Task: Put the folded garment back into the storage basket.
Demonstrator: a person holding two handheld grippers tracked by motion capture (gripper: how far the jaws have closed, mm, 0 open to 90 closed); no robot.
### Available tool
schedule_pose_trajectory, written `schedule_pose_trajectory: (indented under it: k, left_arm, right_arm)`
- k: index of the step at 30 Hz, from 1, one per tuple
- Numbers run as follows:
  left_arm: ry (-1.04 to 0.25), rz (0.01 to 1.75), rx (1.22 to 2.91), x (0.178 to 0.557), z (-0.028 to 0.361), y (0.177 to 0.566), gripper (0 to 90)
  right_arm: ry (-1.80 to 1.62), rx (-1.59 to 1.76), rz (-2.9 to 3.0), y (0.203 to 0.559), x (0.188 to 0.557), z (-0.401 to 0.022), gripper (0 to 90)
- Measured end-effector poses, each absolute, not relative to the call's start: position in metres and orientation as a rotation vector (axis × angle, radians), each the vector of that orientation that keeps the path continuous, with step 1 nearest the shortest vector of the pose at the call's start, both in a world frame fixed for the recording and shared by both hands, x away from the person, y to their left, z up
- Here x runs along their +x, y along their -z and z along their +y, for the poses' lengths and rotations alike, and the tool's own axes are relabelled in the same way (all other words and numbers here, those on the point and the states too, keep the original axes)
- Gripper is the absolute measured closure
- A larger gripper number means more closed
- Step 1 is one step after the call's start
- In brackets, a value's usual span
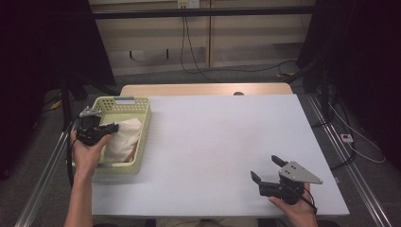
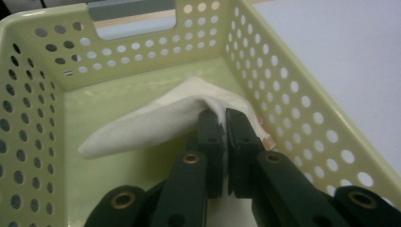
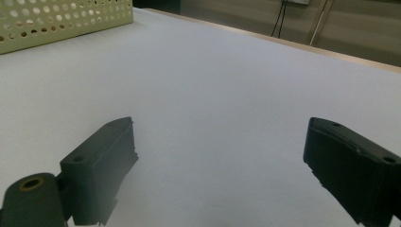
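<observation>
Hidden or cut off, as we find it:
- cloth (image 2: 156, 120): its near end is covered by the left tongs (image 2: 223, 116) in the left gripper view.
- basket (image 2: 302, 118): we lose its near wall past the frame's bottom edge.
- right tongs (image 3: 217, 161): the tips are cropped in the right gripper view.

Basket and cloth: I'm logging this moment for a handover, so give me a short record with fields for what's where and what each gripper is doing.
basket: pale yellow-green, perforated walls, at the left side of the white table
cloth: cream fabric, lying inside the basket
left gripper: reaching into the basket, jaws shut on a fold of the cloth
right gripper: near the table's front right, jaws wide open, nothing between them
table surface near right gripper: bare white
</observation>
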State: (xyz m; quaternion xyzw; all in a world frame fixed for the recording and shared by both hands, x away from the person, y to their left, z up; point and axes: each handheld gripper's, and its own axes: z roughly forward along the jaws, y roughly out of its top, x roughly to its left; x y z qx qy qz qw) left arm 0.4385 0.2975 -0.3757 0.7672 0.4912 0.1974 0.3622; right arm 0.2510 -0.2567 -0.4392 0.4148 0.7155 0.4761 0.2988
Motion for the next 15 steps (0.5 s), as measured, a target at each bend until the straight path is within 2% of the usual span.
schedule_pose_trajectory:
  k: [15]
  left_arm:
    - [-0.521,1.245,1.990,0.454,0.290,0.381,86.3]
  right_arm:
    - [-1.261,1.103,1.907,0.440,0.252,-0.256,10.2]
